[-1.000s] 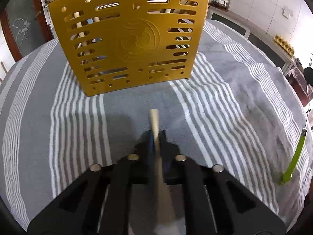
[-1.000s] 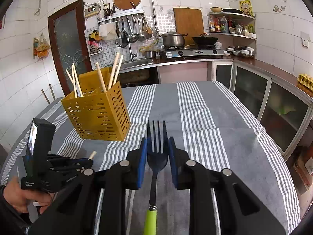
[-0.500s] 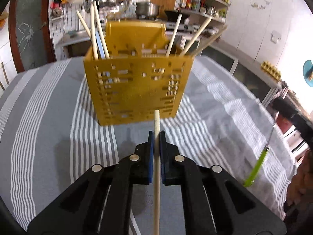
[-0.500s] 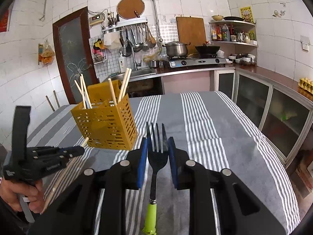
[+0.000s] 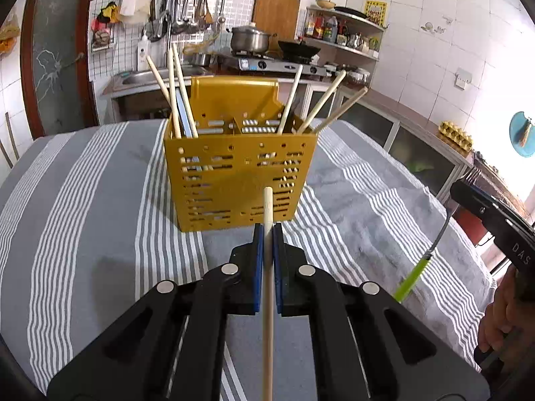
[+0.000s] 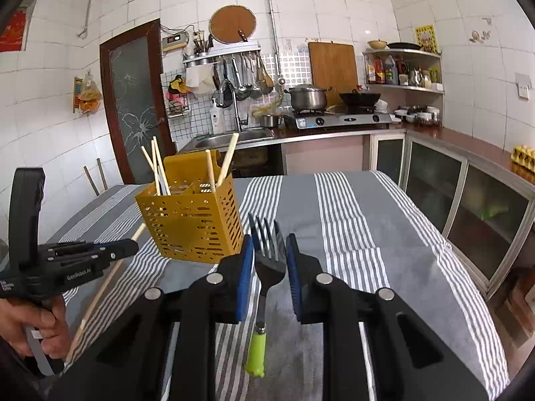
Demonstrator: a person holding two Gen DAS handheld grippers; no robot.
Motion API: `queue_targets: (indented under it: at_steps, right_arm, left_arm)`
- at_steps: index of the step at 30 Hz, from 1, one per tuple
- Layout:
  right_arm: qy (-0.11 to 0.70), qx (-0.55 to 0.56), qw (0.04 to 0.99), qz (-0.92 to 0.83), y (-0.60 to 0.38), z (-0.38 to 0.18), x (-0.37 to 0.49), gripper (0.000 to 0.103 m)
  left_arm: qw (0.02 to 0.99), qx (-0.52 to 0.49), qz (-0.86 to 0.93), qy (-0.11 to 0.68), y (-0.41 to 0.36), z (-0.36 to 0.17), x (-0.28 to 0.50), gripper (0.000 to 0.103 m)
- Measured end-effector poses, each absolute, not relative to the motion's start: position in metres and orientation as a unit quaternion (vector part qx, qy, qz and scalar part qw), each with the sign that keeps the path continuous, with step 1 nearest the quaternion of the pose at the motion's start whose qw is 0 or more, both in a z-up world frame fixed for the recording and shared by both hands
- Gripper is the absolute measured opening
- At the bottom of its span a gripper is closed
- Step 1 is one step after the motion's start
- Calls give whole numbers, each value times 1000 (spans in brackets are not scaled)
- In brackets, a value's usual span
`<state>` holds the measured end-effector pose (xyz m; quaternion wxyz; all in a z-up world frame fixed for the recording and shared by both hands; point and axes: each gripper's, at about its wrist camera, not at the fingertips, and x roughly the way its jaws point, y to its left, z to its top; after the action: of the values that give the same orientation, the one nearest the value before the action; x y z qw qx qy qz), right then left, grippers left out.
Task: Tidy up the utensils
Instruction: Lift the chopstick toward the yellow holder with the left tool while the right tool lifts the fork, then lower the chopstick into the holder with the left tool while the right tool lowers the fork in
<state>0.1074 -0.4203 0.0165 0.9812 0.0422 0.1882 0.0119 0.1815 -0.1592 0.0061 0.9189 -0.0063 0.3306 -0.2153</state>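
Left gripper [image 5: 267, 234] is closed on a wooden chopstick [image 5: 267, 287], its tip directly before the yellow utensil holder [image 5: 239, 180] on the striped worktop [image 5: 83, 200]; right gripper [image 6: 269, 257] is clamped on a green-handled fork [image 6: 264, 284], tines forward, holder ahead-left

striped tablecloth [image 6: 351, 220] | steel pot [image 6: 307, 97] on stove [image 6: 337, 120] | cutting board [image 6: 332, 65]
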Motion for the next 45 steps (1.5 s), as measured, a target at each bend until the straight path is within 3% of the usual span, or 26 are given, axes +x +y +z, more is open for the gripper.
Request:
queue_targets:
  at_steps: [4, 5, 6, 45]
  right_arm:
    - [185, 42, 982, 18, -419, 19, 105, 17]
    - [184, 42, 982, 19, -419, 19, 105, 14]
    - [187, 39, 981, 19, -418, 19, 106, 1]
    - [157, 3, 987, 27, -400, 51, 100, 1]
  left_arm:
    - [922, -13, -216, 322, -155, 11, 179, 4]
    - [923, -14, -216, 319, -155, 12, 178, 4]
    - [923, -14, -216, 319, -154, 13, 177, 4]
    - [935, -19, -215, 280, -138, 51, 169, 4]
